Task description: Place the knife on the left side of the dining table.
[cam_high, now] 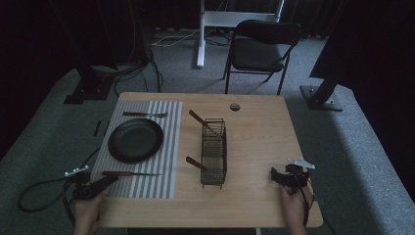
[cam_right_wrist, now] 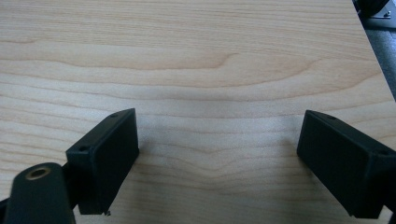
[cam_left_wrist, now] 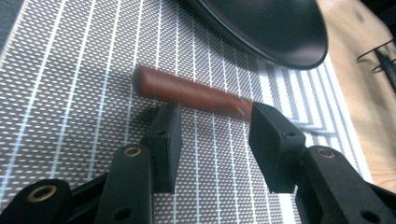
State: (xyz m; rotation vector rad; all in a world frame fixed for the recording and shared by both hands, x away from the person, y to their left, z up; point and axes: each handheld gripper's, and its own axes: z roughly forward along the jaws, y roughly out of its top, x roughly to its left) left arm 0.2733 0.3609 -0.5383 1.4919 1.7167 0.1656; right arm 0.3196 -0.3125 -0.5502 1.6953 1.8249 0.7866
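A knife (cam_high: 129,173) with a red-brown handle (cam_left_wrist: 187,91) lies on the near edge of a grey striped placemat (cam_high: 166,147). My left gripper (cam_high: 105,182) sits at the handle end, and its jaws (cam_left_wrist: 215,116) stand apart with the handle lying just past the tips, untouched by the pads. A black plate (cam_high: 135,140) rests in the middle of the placemat, with a fork (cam_high: 144,114) beyond it. My right gripper (cam_high: 276,175) rests open over bare wood (cam_right_wrist: 187,56) at the table's near right, with nothing between its jaws (cam_right_wrist: 217,135).
A black wire basket (cam_high: 214,152) stands mid-table with two brown-handled utensils (cam_high: 204,123) sticking out of it. The plate's rim (cam_left_wrist: 275,28) is close ahead of the left gripper. A black chair (cam_high: 264,46) stands behind the table.
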